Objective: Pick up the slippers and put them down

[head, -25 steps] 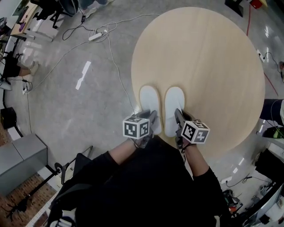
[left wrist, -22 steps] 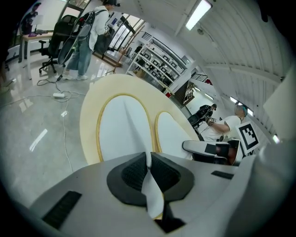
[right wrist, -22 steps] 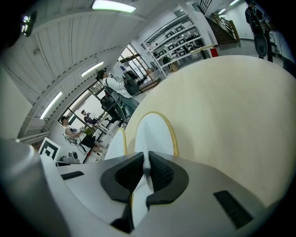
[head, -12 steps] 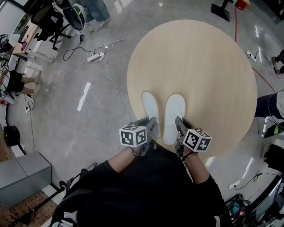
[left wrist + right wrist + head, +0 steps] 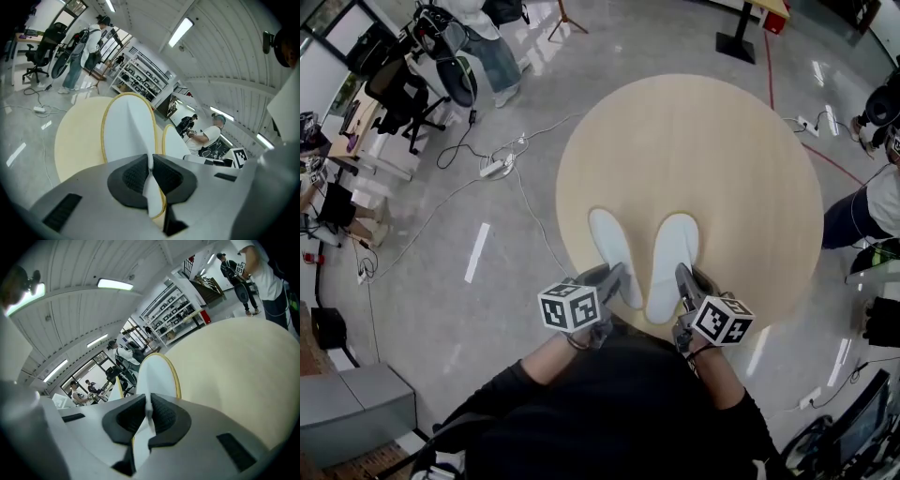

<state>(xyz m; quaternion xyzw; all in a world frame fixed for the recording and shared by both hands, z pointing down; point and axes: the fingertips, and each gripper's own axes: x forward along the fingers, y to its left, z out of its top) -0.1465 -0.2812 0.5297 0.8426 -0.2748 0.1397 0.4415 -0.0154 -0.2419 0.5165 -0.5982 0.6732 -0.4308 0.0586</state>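
Observation:
Two white slippers with thin yellow edging hang over the round wooden table (image 5: 722, 159). The left slipper (image 5: 613, 253) is pinched at its heel by my left gripper (image 5: 609, 277), which is shut on it. In the left gripper view the slipper's sole (image 5: 129, 131) rises ahead of the dark pads (image 5: 136, 176). The right slipper (image 5: 671, 262) is held the same way by my right gripper (image 5: 682, 279). In the right gripper view its white sole (image 5: 157, 378) sticks up between the pads (image 5: 161, 416). Both slippers point away from me, toes slightly splayed.
The table stands on a grey floor with cables and a power strip (image 5: 493, 167) at left. Office chairs (image 5: 403, 94) and a desk stand at far left. A person (image 5: 862, 206) stands by the table's right edge. Grey cabinets (image 5: 356, 412) sit at bottom left.
Both grippers have risen with the slippers, which have come up off the table. The slippers' toes have spread apart a little.

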